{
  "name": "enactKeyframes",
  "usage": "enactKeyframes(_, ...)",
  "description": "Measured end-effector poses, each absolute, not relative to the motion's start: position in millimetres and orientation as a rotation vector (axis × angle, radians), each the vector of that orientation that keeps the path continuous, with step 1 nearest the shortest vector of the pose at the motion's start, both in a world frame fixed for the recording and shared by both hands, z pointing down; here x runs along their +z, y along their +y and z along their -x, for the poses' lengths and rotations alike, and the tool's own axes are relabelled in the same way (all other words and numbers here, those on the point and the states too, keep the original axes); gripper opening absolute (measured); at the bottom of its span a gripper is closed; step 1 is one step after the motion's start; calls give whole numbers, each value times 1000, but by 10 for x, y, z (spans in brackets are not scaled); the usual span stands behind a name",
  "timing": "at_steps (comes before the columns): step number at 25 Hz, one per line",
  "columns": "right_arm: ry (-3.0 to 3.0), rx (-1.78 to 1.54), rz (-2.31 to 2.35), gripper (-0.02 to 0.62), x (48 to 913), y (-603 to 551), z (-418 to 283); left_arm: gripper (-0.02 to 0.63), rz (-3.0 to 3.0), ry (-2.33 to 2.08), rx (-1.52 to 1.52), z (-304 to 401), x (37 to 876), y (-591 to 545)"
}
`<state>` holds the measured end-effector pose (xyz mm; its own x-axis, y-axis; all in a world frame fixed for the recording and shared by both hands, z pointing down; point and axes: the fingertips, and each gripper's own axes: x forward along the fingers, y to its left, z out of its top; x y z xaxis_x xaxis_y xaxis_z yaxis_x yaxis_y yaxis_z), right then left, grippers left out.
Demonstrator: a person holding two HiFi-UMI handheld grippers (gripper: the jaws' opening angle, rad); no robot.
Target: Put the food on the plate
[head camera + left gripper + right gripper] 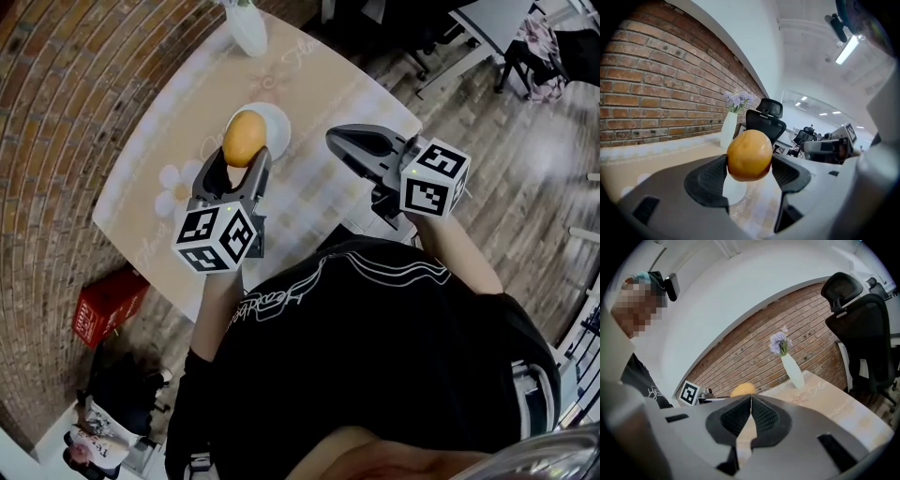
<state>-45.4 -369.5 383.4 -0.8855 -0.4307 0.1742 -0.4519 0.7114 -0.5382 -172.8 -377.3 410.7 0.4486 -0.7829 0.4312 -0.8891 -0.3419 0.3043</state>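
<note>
Orange-yellow food [749, 154]: round, smooth, held over the white plate [279, 125] on the desk [323, 89]
Left gripper [242, 161]: fingers closed on the food's sides
Right gripper [750, 414]: fingers pressed together, empty, off to the side
Handling: likely light, perhaps soft and slippery; grip its widest middle gently

Left tool [247, 156] grips orange food [244, 136] above white plate [277, 127]; right tool [341, 142] alongside.
</note>
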Motion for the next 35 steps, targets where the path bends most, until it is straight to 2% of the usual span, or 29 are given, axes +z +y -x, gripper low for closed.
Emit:
enactKeyframes(15, -2802, 995, -764, -3, 4185, -4053, 434, 296, -2069, -1499, 437, 2081, 4998, -4221)
enactKeyframes(35, -2755, 1059, -784, -3, 4392, -4091, 305, 296, -2026, -1474, 667, 2002, 5679, -4258)
